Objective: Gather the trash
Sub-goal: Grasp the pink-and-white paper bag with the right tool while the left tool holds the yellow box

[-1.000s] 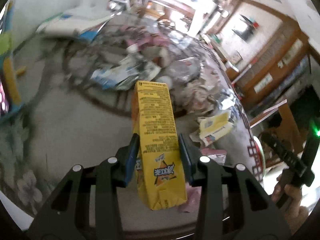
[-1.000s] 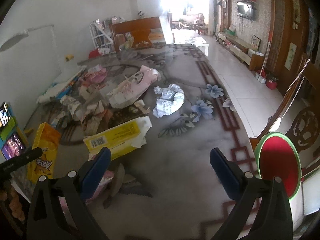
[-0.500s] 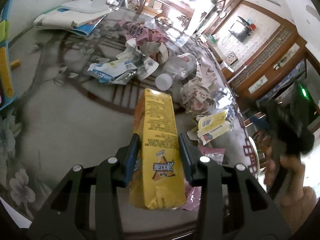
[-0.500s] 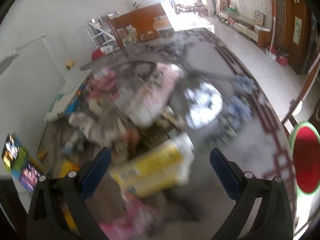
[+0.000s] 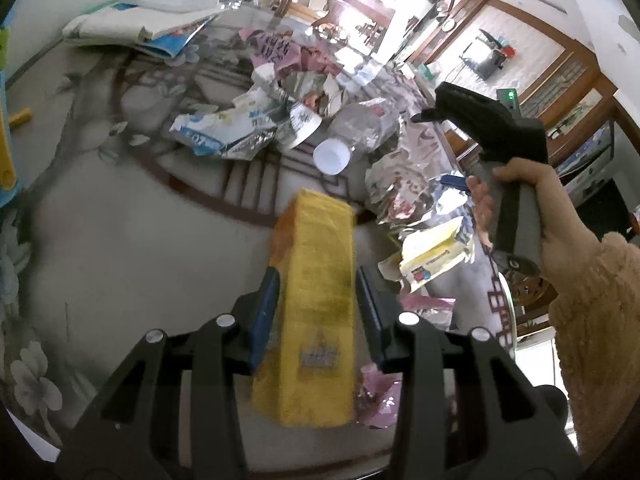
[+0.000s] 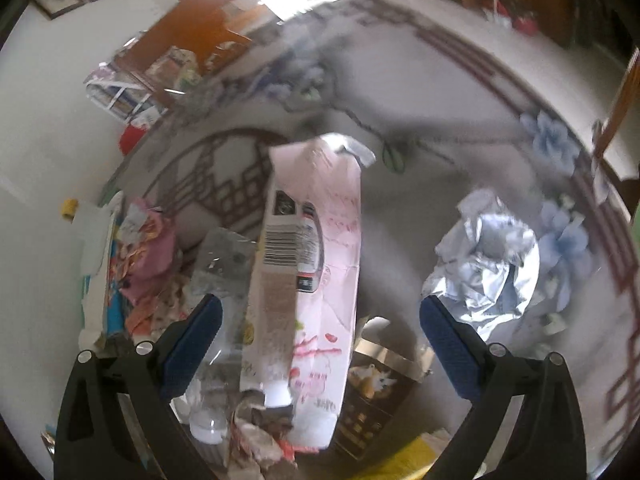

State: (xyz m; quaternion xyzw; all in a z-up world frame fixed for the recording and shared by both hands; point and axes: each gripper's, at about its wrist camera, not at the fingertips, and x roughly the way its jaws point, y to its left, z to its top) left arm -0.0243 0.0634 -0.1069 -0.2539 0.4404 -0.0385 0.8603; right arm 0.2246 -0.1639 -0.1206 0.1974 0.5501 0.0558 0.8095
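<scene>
A littered table (image 5: 100,248), patterned with lattice and blue flowers, fills both views as we collect trash. The heap (image 5: 304,92) of wrappers and torn cartons runs across its middle; a crumpled silver wrapper (image 6: 486,264) lies apart from it, toward the table's flowered edge.

Our left gripper (image 5: 316,304) is closed on a yellow box (image 5: 316,320), both blue pads pressed flat to its sides, the box lifted clear and pointing out over the table. Our right gripper (image 6: 316,340) hangs wide open and empty over the heap, its fingers on either side of a pink carton (image 6: 320,240) that lies lengthwise between them, apart from both pads. In the left view the hand (image 5: 532,208) on the right tool's handle shows above a yellow-and-white carton (image 5: 436,248).

The step in hand, we judge, is taking the pink carton. To do it well we should settle the right gripper first, since its view is smeared, lower it until the pads flank the carton's middle, near the barcode, and close across its narrow width. A clear bottle (image 6: 216,288) lies just beside the left pad and could be caught with it. The left grip only needs holding steady.
</scene>
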